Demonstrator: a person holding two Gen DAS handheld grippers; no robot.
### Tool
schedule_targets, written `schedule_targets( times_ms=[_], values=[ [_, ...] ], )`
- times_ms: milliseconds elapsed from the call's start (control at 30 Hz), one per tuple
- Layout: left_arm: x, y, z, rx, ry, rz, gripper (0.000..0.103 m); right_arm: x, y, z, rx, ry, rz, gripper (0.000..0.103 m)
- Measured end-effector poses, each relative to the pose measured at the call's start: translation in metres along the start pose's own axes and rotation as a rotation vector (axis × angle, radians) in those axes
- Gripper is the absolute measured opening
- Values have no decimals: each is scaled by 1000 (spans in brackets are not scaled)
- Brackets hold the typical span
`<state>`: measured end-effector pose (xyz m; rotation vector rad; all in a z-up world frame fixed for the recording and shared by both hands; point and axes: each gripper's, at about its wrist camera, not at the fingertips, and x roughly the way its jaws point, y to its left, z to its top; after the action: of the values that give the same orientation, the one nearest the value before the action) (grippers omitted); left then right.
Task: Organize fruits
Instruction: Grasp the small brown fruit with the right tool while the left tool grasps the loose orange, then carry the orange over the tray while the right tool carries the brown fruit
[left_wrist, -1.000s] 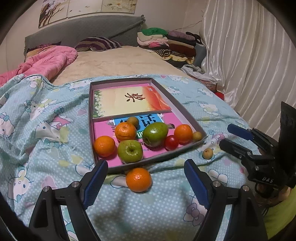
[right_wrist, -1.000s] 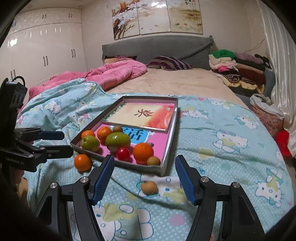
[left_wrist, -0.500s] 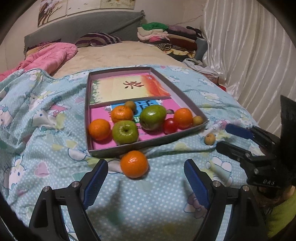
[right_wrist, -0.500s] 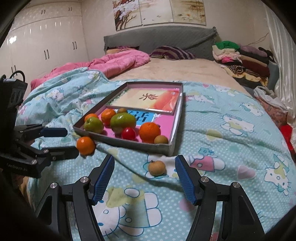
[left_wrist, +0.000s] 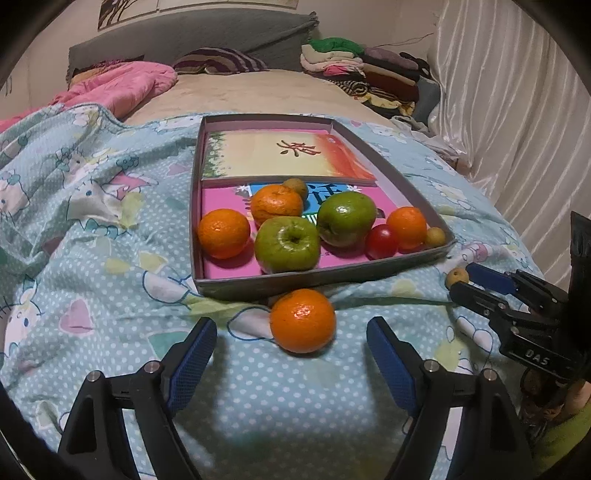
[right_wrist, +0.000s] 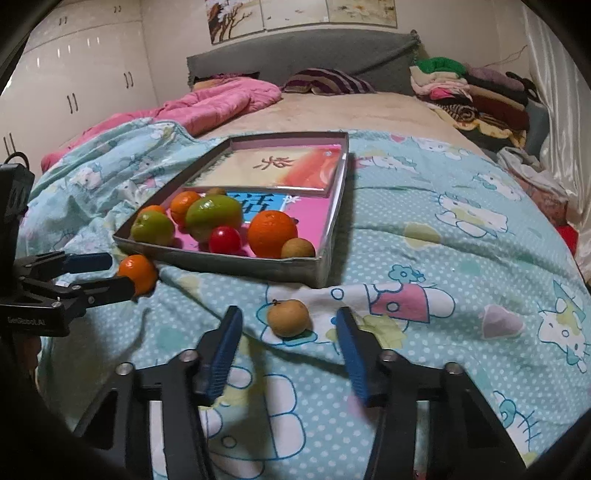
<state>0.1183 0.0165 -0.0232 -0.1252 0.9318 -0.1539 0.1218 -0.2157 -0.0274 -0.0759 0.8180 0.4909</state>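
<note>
Bedding with cartoon cats carries a tray (left_wrist: 373, 271) of fruit. Just before the tray's near wall lies an orange (left_wrist: 302, 319), between the closing jaws of the left hand-held gripper (left_wrist: 291, 341), untouched. Right of it, a small brown fruit (right_wrist: 288, 317) sits between the right hand-held gripper's (right_wrist: 288, 332) closing jaws, not yet pinched.

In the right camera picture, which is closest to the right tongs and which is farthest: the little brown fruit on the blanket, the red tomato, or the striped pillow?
1. Little brown fruit: on the blanket, just ahead of the right tongs, whose jaws are closing.
2. Red tomato: inside the tray, near its front edge.
3. Striped pillow: far back, by the headboard.
</note>
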Motion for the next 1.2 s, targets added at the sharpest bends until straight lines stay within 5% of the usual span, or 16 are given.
schedule_targets(
  times_ms=[167, 567, 867, 1200],
  values=[
    [5, 0, 0, -8, 6, -22, 71, 13, -1, 0, -6, 35, -20, 24],
    [22, -7, 2, 45, 7, -20, 40, -2, 17, 1, -38, -27, 122, 24],
    [-5, -17, 7, 50, -10, -120, 40, -14, 18, 6, -36, -75, 141, 24],
    [-6, -35, 39, 95, -32, -127, 40, -23, 5, 29, -37, -110, 118, 24]
  ],
)
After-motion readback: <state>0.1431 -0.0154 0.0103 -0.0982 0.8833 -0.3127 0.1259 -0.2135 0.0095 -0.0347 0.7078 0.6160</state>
